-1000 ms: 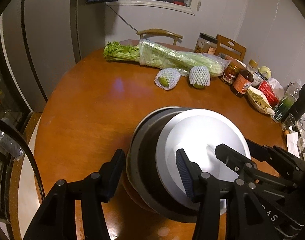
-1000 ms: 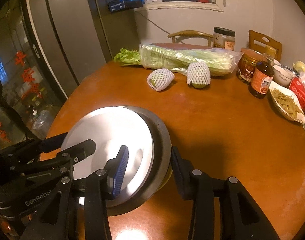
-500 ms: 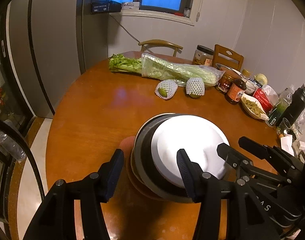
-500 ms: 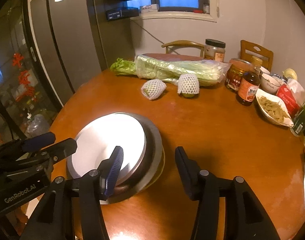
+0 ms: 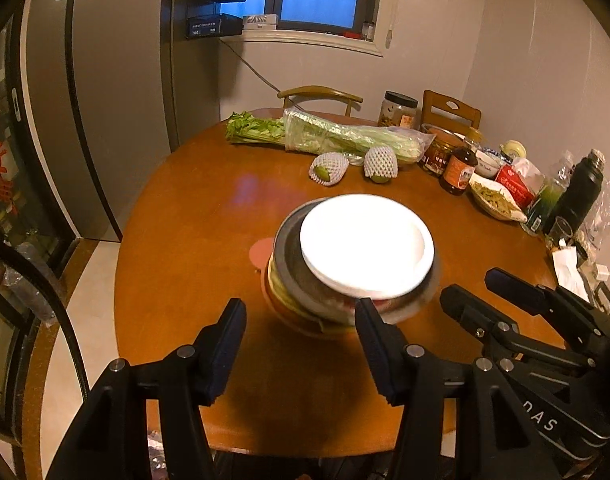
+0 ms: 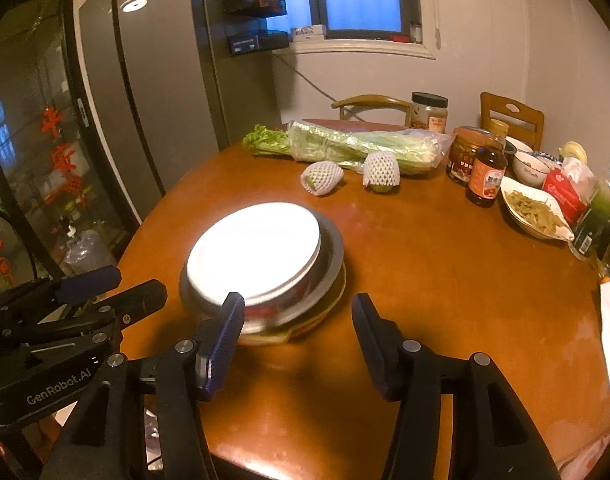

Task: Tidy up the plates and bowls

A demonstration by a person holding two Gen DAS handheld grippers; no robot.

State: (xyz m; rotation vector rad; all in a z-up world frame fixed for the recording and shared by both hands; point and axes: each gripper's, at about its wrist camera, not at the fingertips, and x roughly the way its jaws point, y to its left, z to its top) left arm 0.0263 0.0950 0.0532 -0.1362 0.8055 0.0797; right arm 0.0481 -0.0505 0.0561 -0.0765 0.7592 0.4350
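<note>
A stack of dishes stands near the front of the round wooden table (image 5: 193, 216). On top is a white plate (image 5: 365, 240), also in the right wrist view (image 6: 257, 252). Under it is a metal bowl (image 5: 293, 268) (image 6: 329, 264), with coloured plates (image 5: 305, 320) at the bottom. My left gripper (image 5: 301, 344) is open and empty, just short of the stack's near side. My right gripper (image 6: 297, 340) is open and empty, in front of the stack's right side. Each gripper shows in the other's view, the right one (image 5: 505, 300) and the left one (image 6: 101, 292).
At the table's far side lie bagged celery (image 5: 345, 138) and two fruits in foam nets (image 5: 329, 168). At the right stand jars, a sauce bottle (image 6: 485, 176), a dish of food (image 6: 533, 212), a black flask (image 5: 577, 192) and packets. Chairs (image 6: 509, 118) and a fridge (image 6: 165, 80) stand around it.
Both grippers have pulled back and up from the stack, which now looks smaller and farther. The plate on top stays where it was. Both grippers stay open.
</note>
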